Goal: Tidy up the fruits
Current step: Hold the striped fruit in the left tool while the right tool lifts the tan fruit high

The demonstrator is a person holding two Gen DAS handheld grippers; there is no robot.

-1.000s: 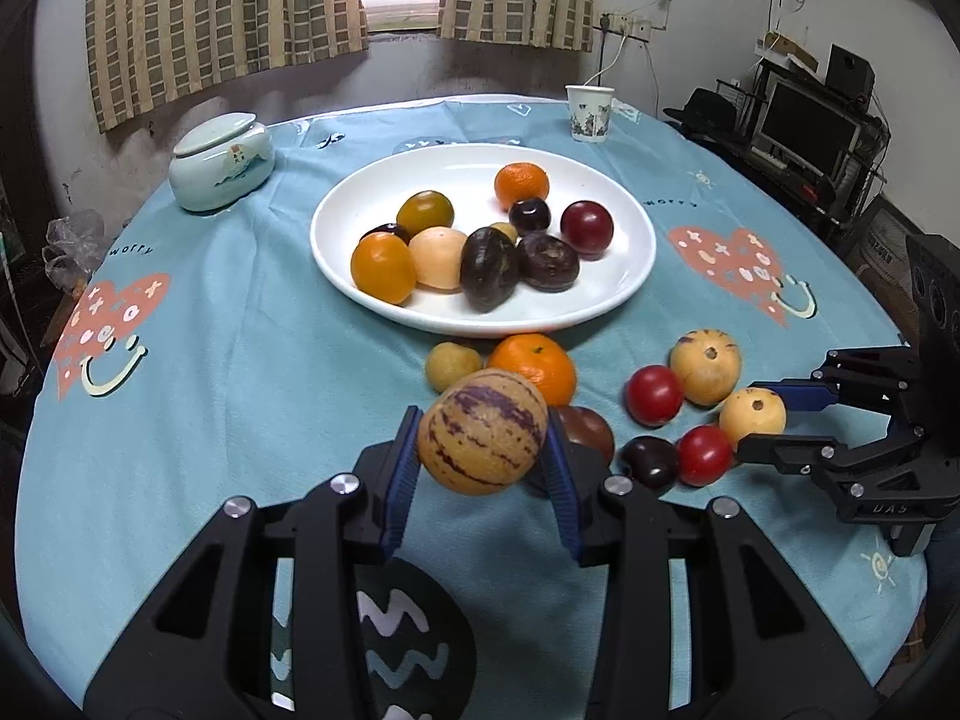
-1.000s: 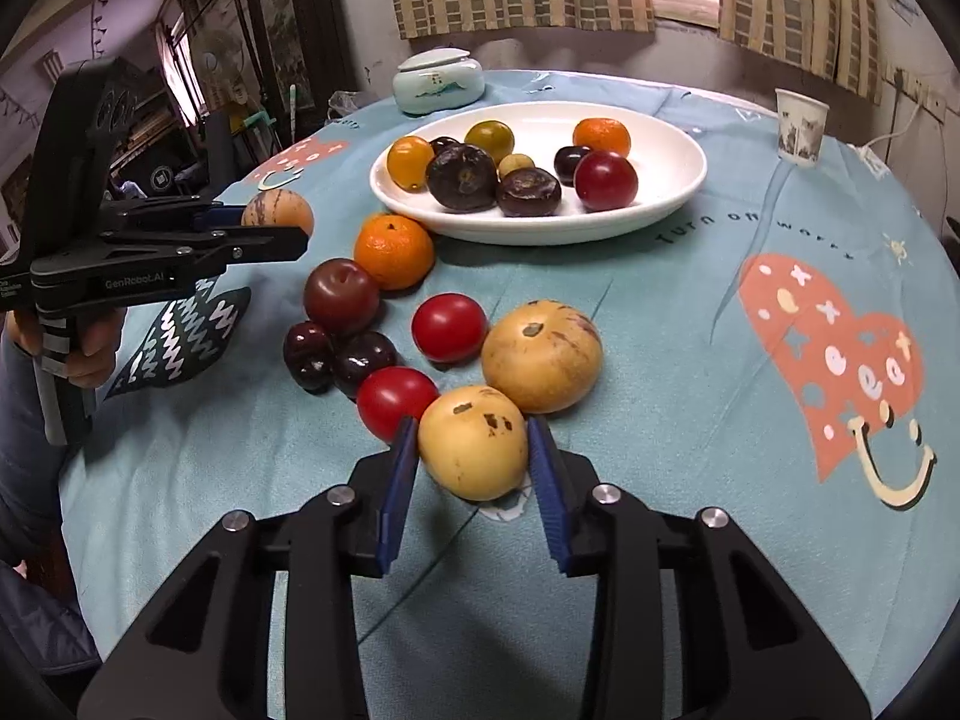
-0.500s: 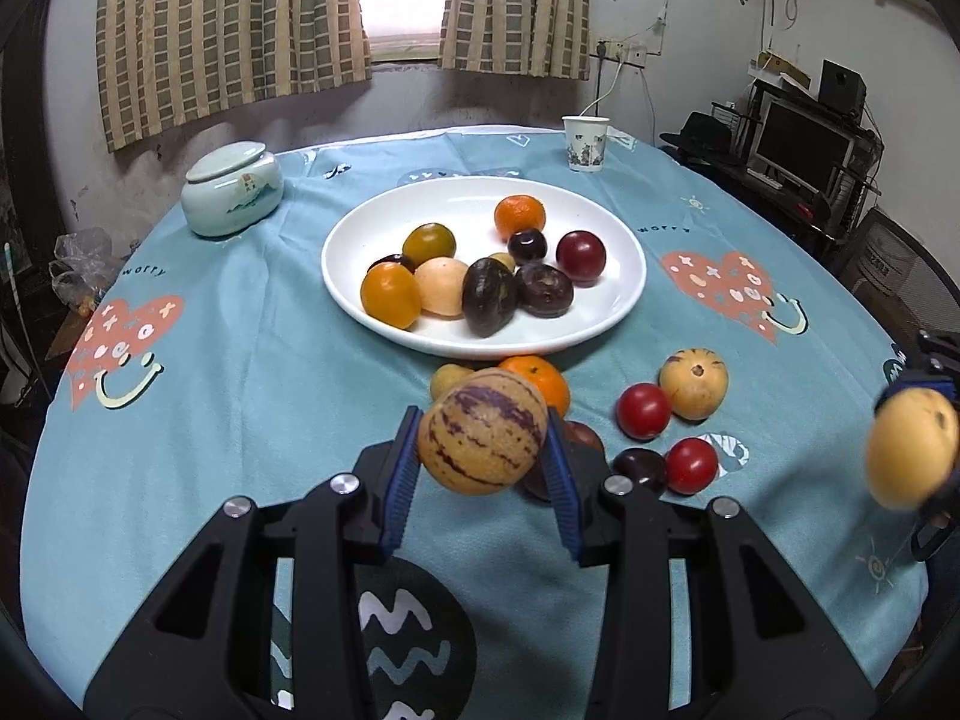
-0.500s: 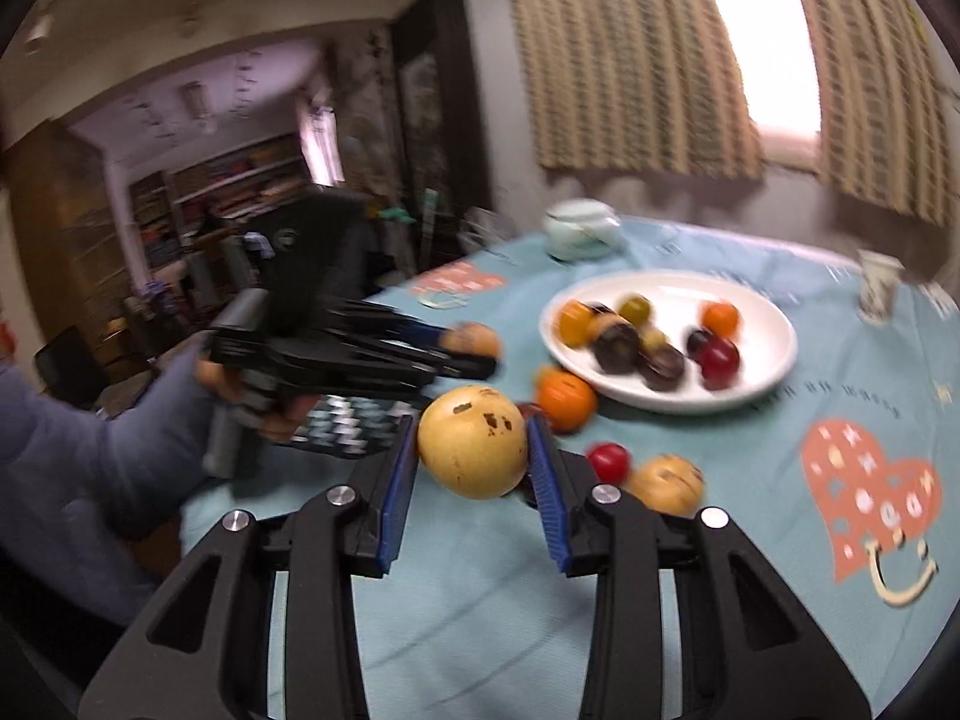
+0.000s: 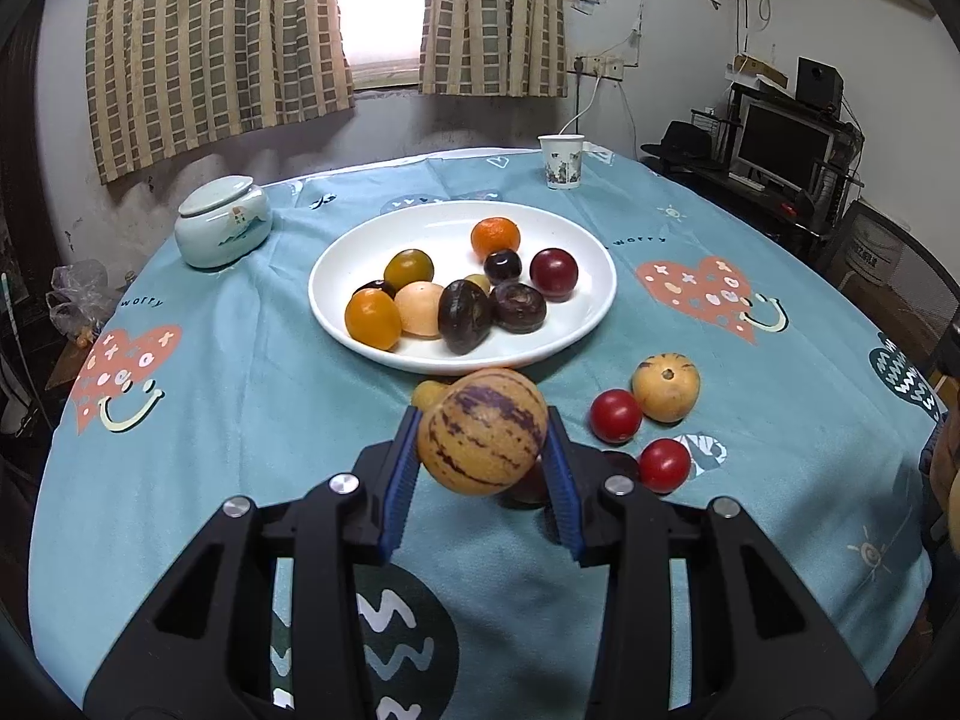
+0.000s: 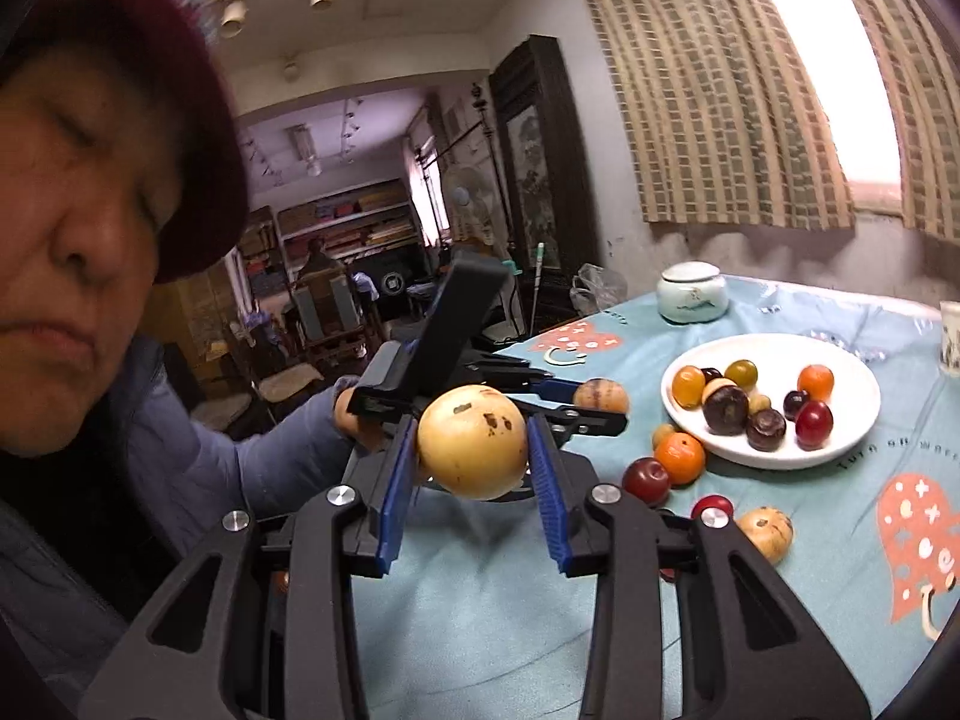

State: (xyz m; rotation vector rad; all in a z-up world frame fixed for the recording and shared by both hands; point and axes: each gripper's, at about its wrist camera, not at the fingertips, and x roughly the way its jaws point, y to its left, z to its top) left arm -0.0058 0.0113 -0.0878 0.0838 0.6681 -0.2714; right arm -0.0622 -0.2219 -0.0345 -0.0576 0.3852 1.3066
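left wrist view: left gripper (image 5: 482, 441) clamped on round yellow fruit with purple stripes (image 5: 482, 438), held mid-frame above teal tablecloth (image 5: 240, 420), just short of white round plate (image 5: 579, 324) with fruit piled on it. few loose fruits lower right.

right wrist view: right gripper (image 6: 472, 453) squeezing plain yellow spotted fruit (image 6: 472, 441) at centre, well off plate (image 6: 840, 444) at right.

step looks like carry phase. next, guessing: bring each over plate, lower into bare spot, let go gently so nothing rolls.
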